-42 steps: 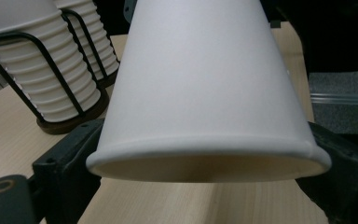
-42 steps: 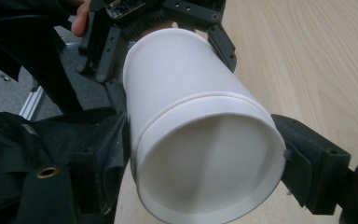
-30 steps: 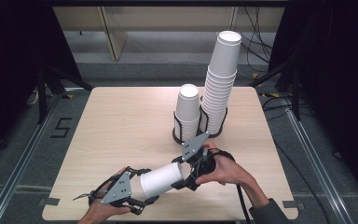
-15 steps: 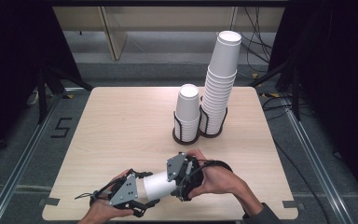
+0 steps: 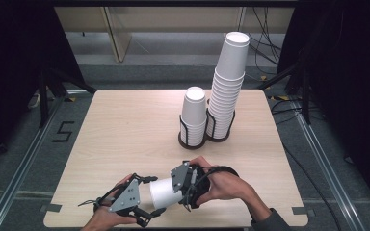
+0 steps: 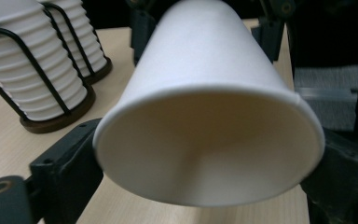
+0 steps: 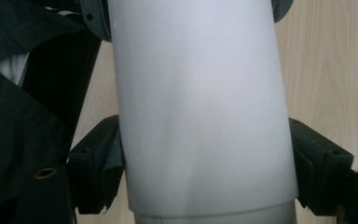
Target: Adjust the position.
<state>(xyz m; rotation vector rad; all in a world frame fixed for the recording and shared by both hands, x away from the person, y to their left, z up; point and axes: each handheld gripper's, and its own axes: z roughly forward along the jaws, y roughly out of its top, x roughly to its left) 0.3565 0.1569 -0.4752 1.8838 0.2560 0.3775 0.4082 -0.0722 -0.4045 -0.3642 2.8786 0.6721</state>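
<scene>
A white paper cup (image 5: 166, 192) lies level near the counter's (image 5: 125, 130) front edge, well short of the cup holder (image 5: 193, 139), handed between tongs: the right tongs (image 5: 185, 185) clamp it, the left tongs (image 5: 147, 202) have just been opening around its rim, so next they likely withdraw.

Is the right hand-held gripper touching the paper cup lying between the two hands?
Touching. In the right gripper view the right hand-held gripper has both black jaws pressed against the sides of the paper cup, with no gap visible.
</scene>
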